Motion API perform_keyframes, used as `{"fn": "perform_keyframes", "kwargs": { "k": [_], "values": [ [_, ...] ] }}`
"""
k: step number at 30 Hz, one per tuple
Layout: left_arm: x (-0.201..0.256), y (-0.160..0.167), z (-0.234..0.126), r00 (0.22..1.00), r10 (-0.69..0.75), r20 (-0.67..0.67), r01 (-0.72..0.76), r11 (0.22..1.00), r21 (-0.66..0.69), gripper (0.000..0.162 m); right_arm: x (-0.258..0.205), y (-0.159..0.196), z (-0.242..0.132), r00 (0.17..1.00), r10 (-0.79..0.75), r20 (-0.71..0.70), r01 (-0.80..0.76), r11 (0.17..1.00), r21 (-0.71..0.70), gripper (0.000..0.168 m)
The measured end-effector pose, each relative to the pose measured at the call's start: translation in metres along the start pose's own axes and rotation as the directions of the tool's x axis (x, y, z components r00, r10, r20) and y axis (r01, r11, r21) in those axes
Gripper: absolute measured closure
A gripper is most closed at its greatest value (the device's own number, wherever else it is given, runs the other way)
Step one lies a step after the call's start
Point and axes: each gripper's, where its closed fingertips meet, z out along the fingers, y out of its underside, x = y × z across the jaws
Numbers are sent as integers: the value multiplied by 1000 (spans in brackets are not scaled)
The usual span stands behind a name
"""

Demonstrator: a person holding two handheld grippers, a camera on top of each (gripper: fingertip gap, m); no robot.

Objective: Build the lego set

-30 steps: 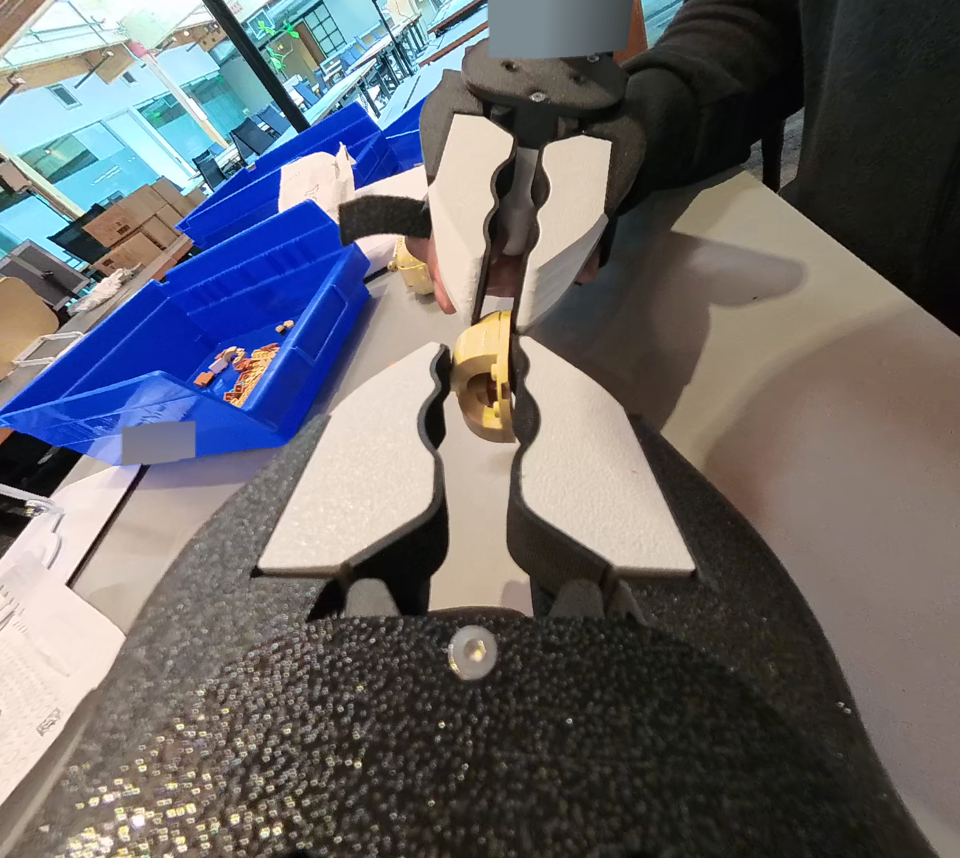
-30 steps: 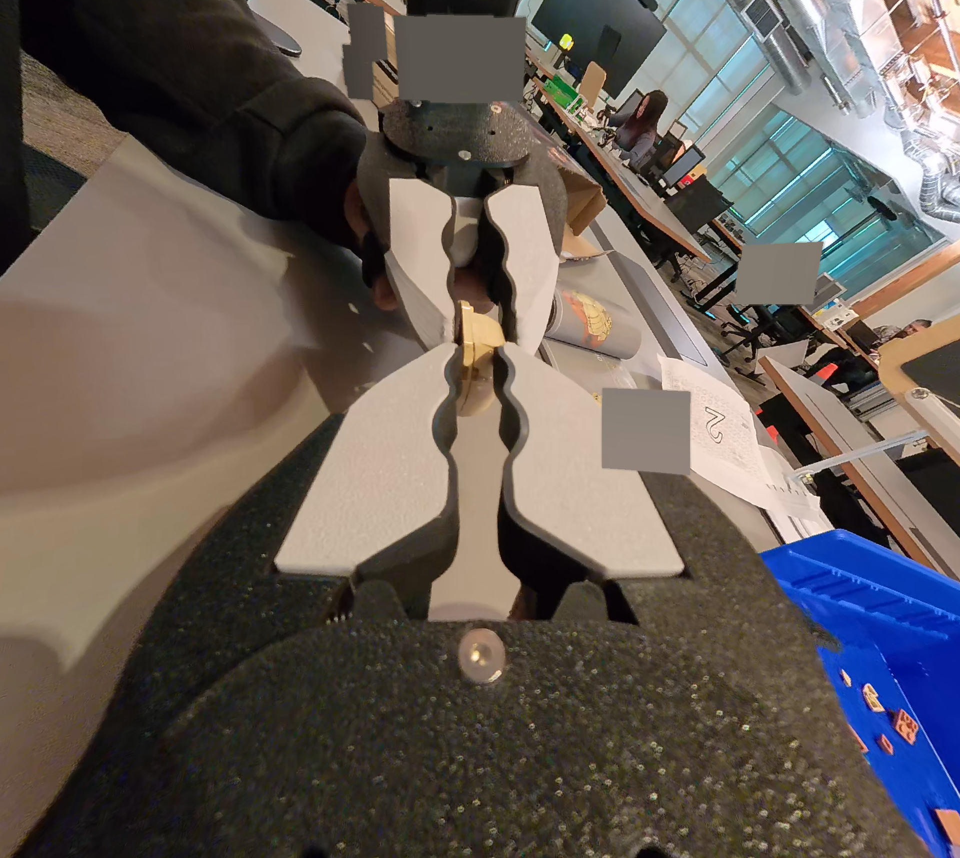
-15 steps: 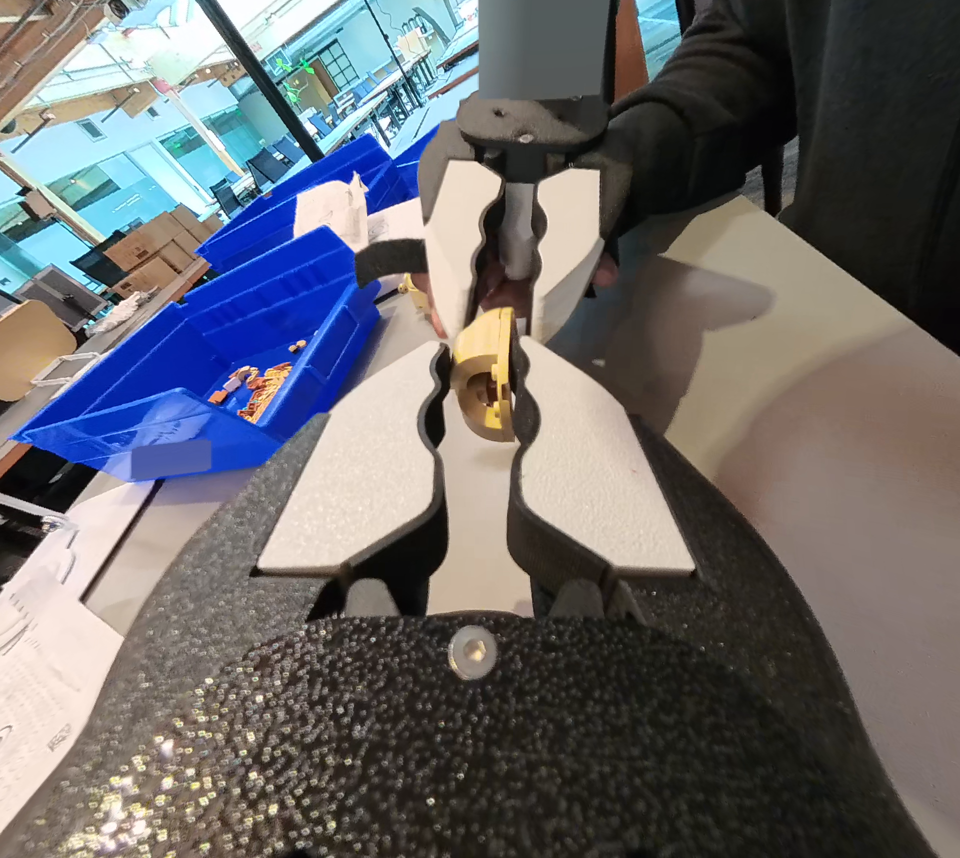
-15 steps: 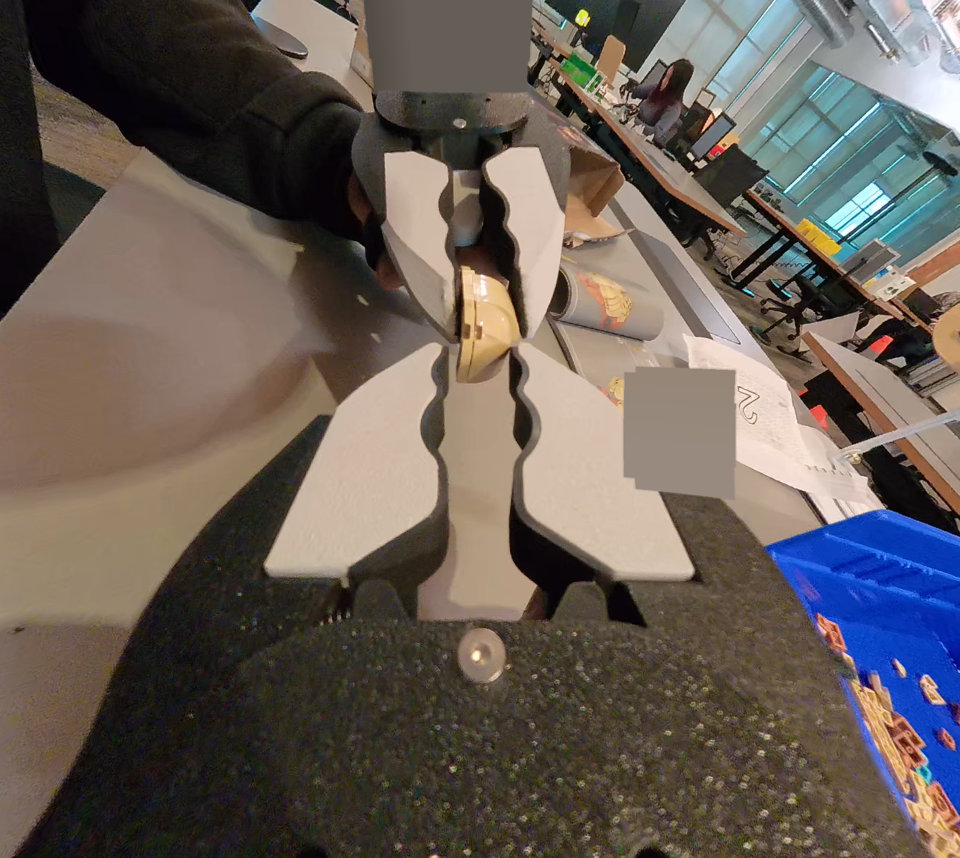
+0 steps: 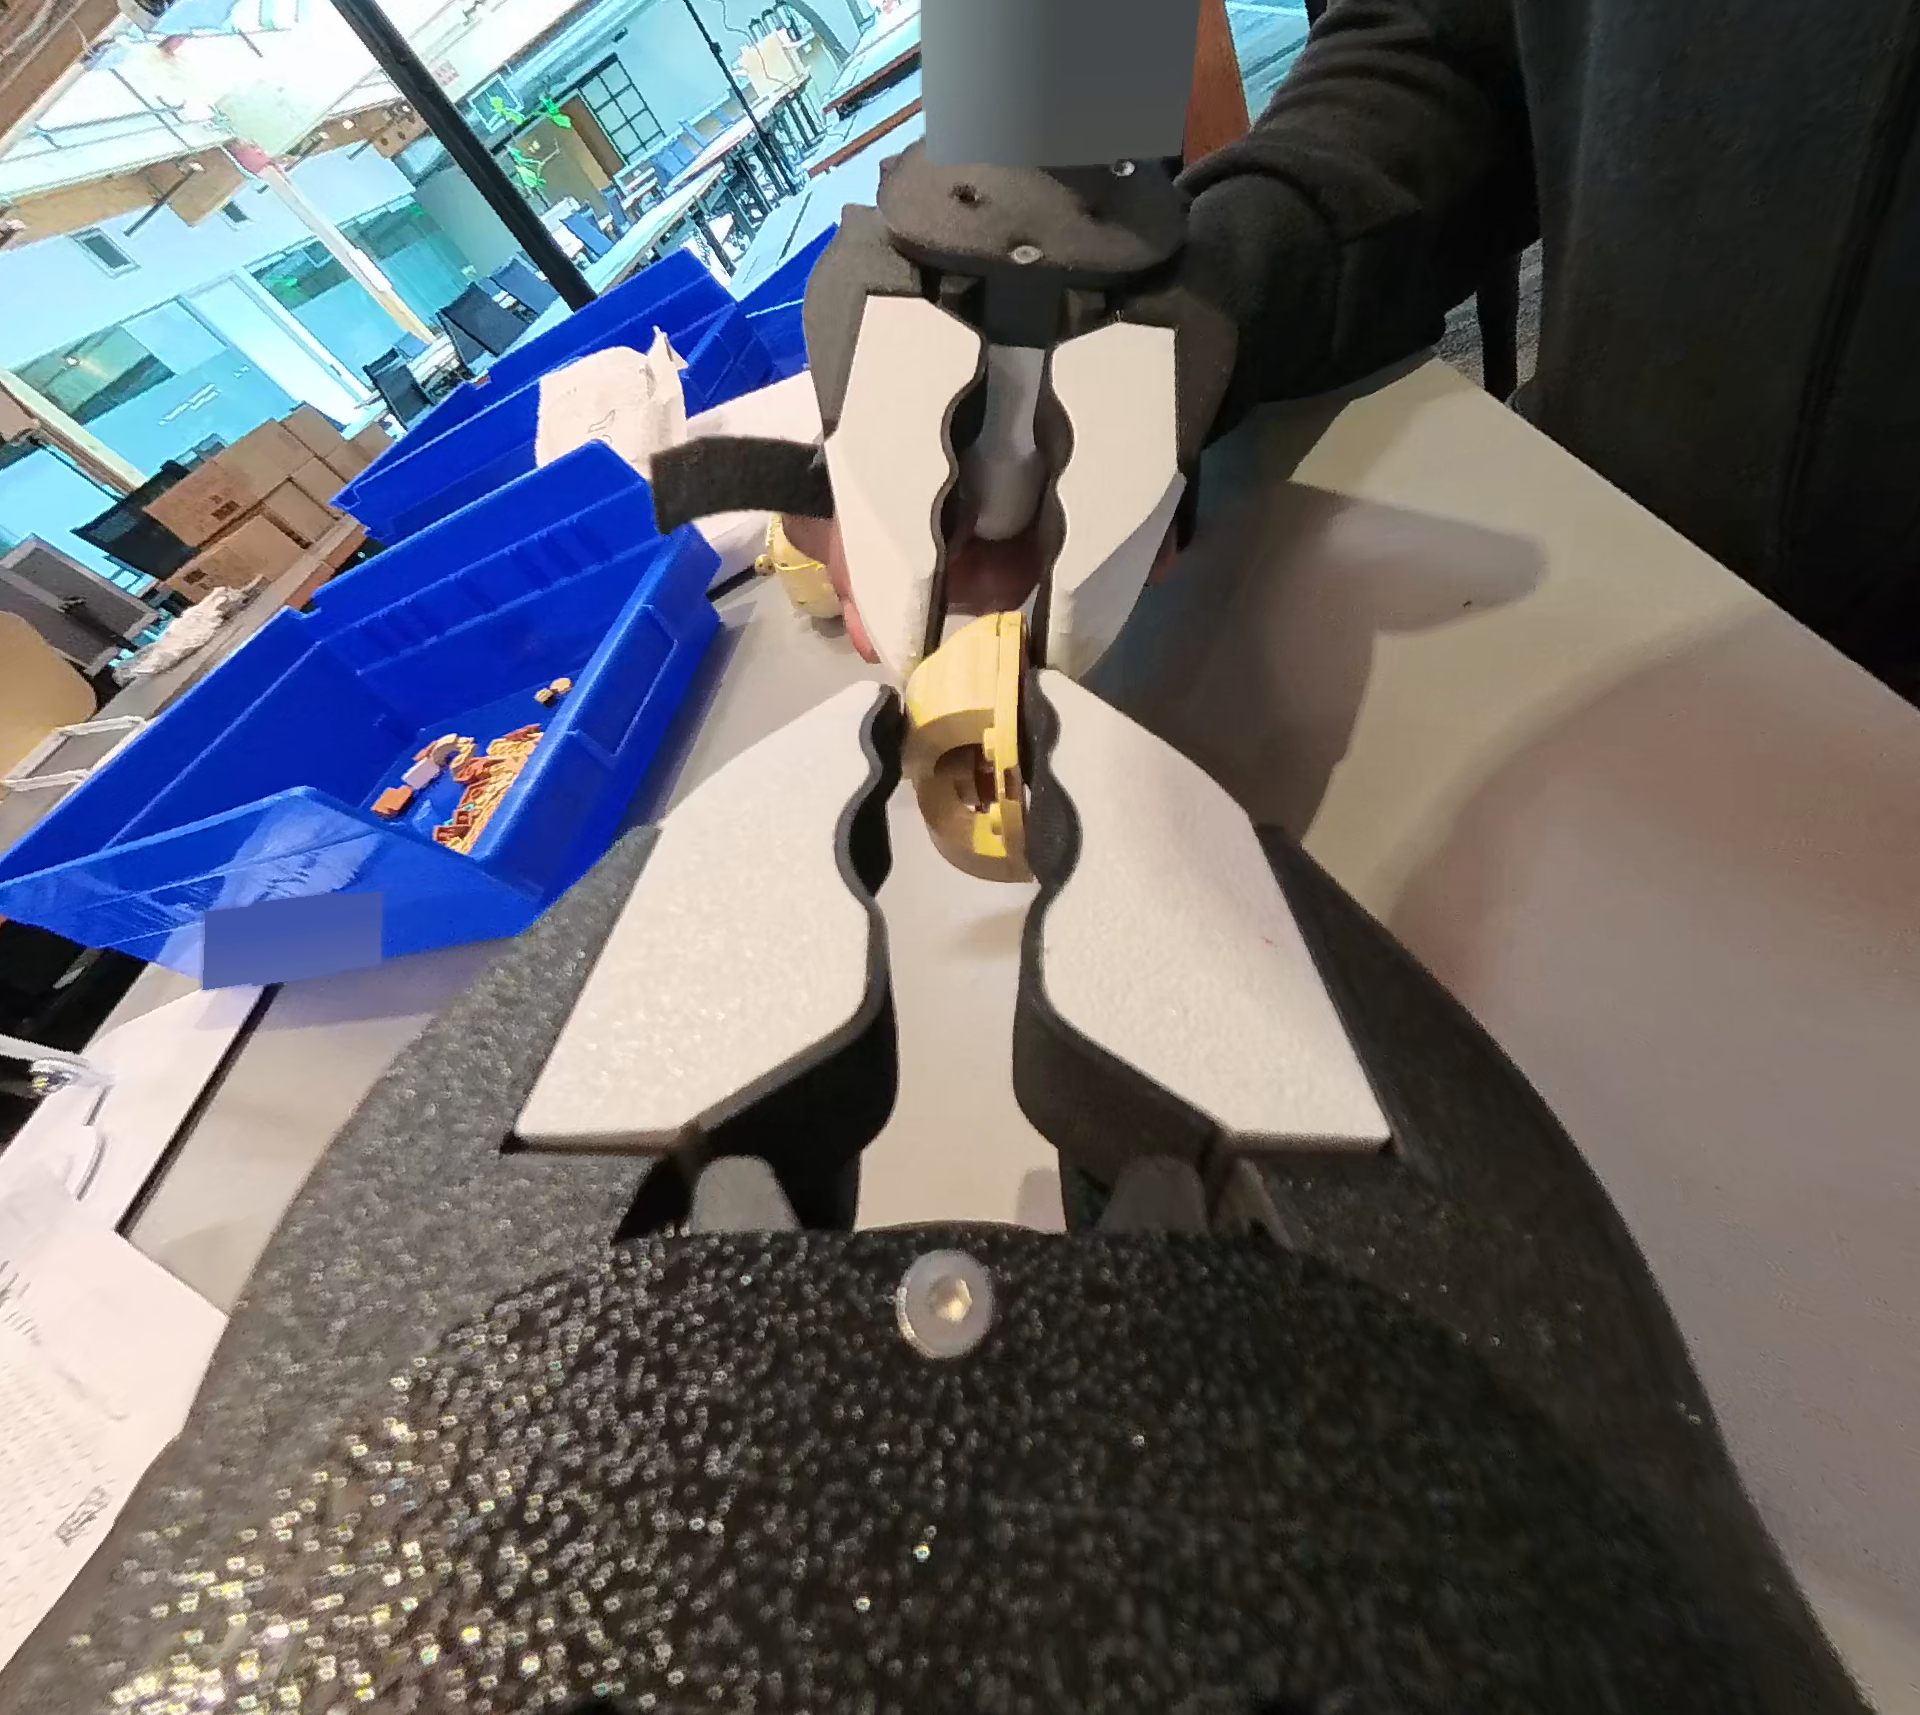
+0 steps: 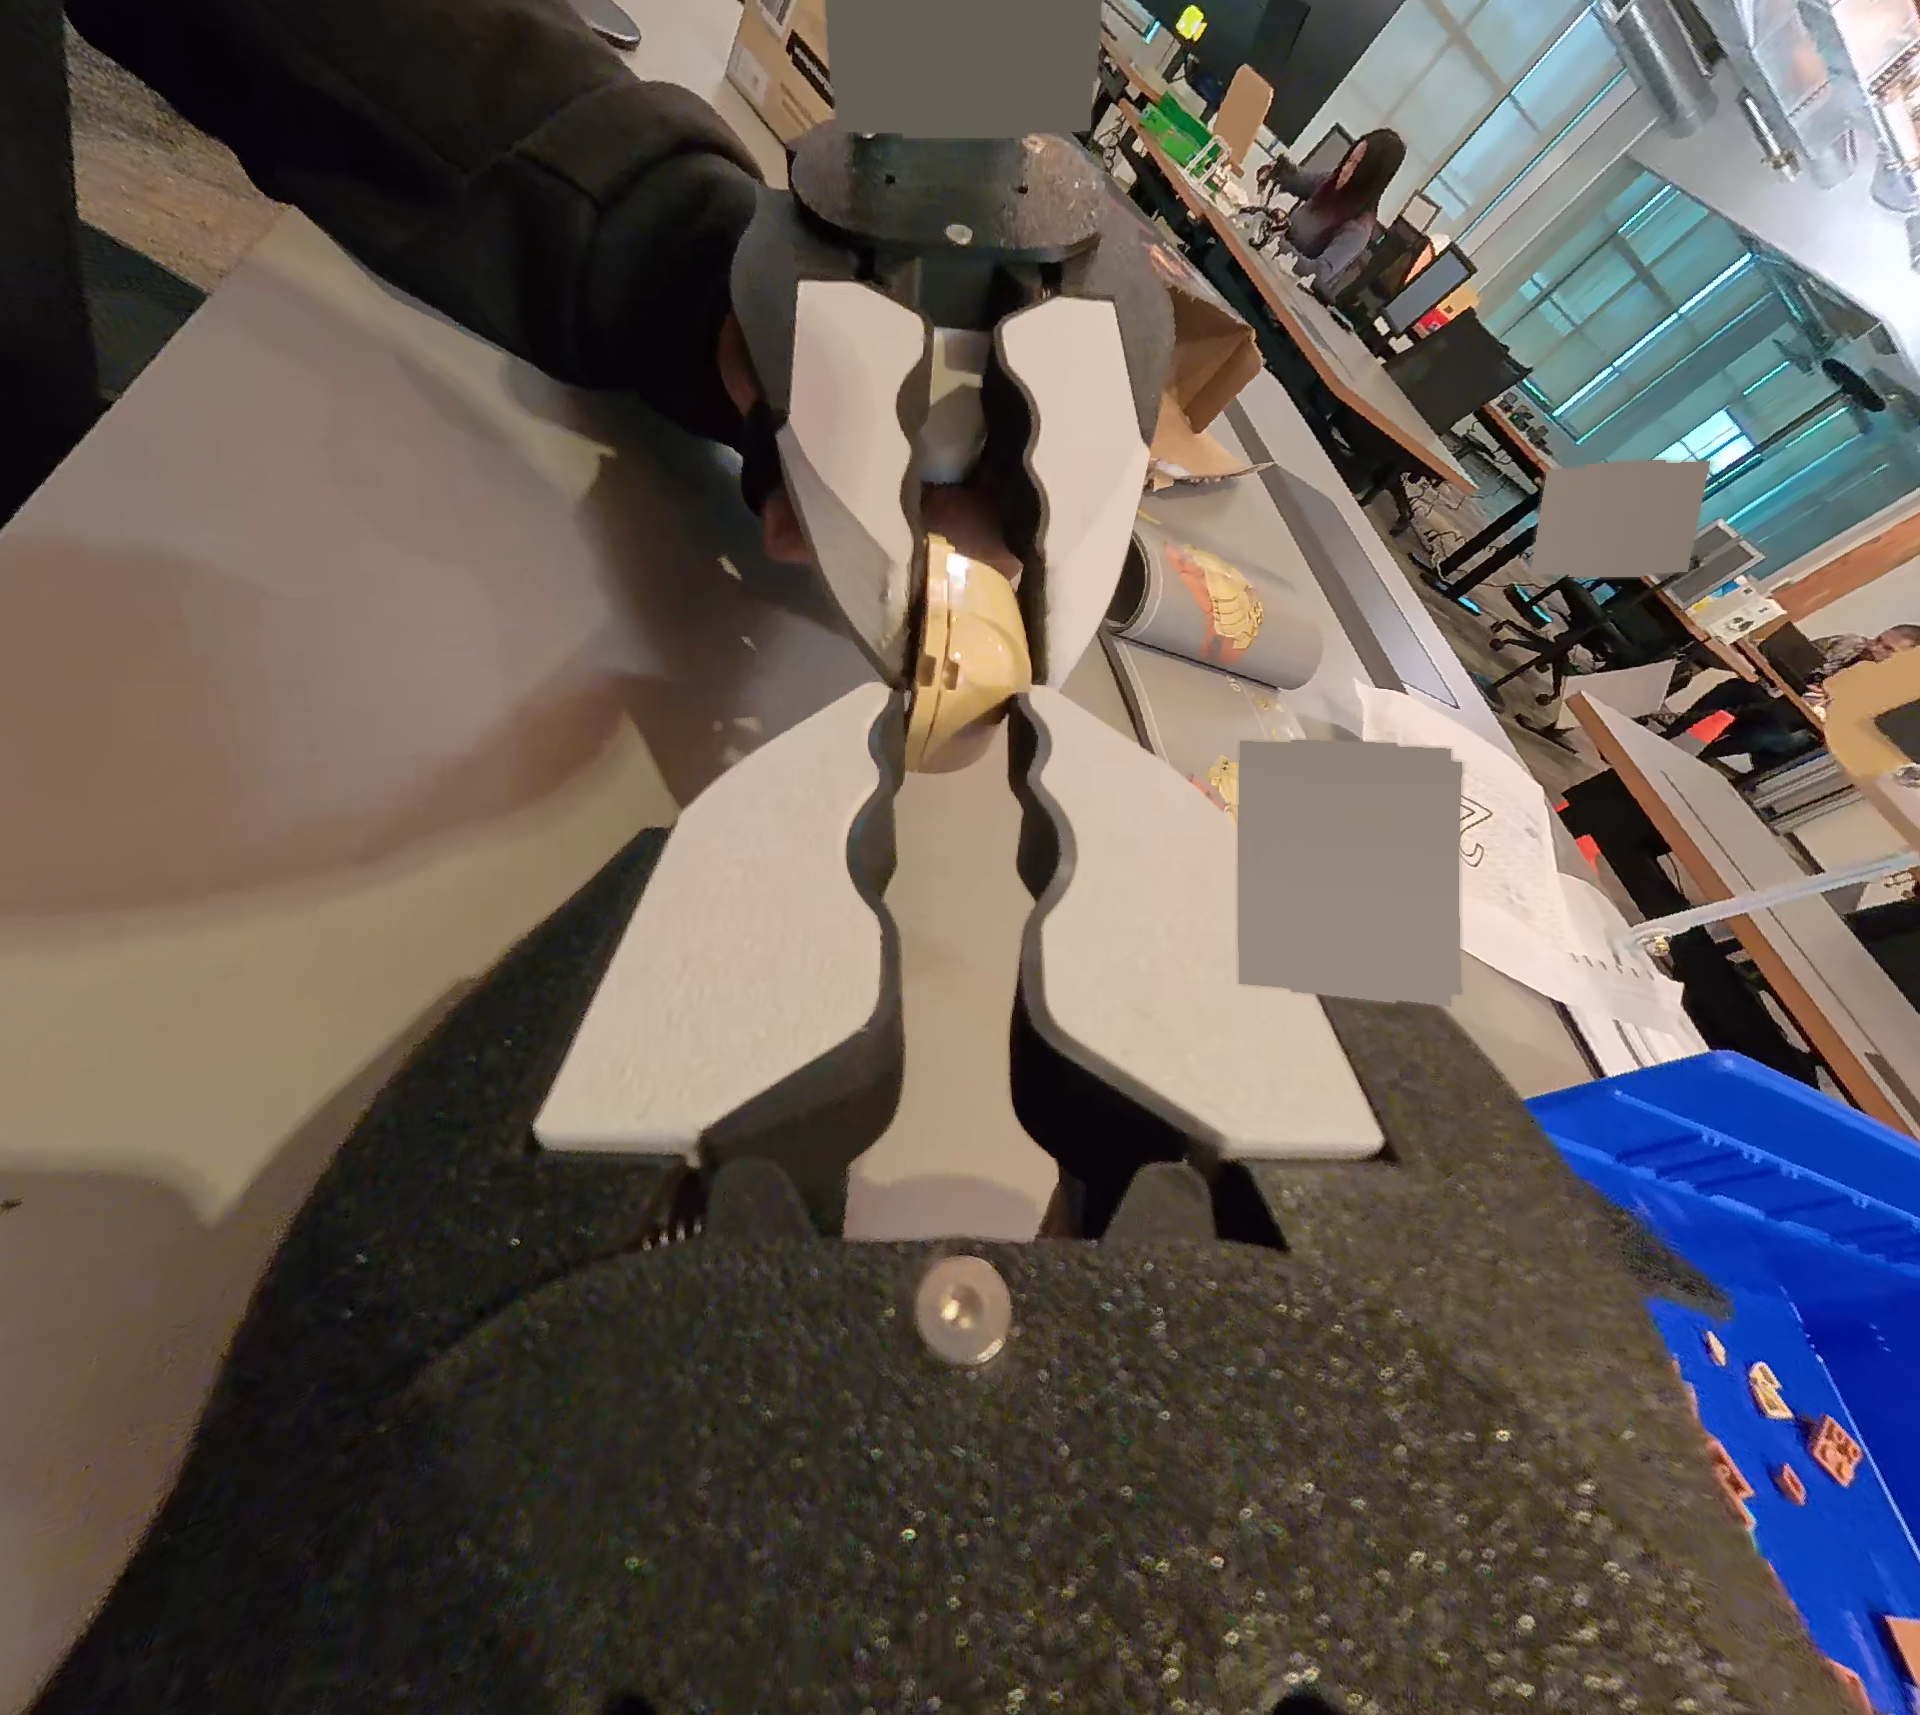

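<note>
A tan rounded lego piece (image 5: 961, 772) with a dark red part inside is held above the white table (image 5: 1558, 730) between two grippers that face each other tip to tip. My left gripper (image 5: 961, 689) is shut on its near end. My right gripper (image 6: 954, 704) is closed around the other end of the piece (image 6: 971, 647), with little or no gap at the tips. The right gripper (image 5: 977, 642) shows opposite in the left wrist view. The left gripper (image 6: 971, 668) shows opposite in the right wrist view. Dark sleeves hold both.
A blue bin (image 5: 312, 782) with small brown pieces (image 5: 468, 782) lies left, with more blue bins behind. Another tan lego part (image 5: 800, 574) sits on the table behind the right gripper. Papers (image 5: 62, 1353) lie near left. A booklet (image 6: 1216, 616), sheets (image 6: 1507, 834) and a blue bin (image 6: 1766, 1250) show in the right wrist view.
My right gripper's jaws widened from a thin pinch to span the whole tan piece. The piece's domed side has come into the right wrist view. My left gripper has kept its hold.
</note>
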Motion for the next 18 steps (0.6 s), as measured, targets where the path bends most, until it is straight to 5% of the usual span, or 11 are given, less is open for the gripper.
{"fn": "perform_keyframes", "kwargs": {
  "k": [18],
  "values": [
    [3, 1, 0, 1000, 3, -16, -3, 1000, -4, 140, -3, 1, -1, 999, -50, 4, 50, 998, -36, 150]
  ]
}}
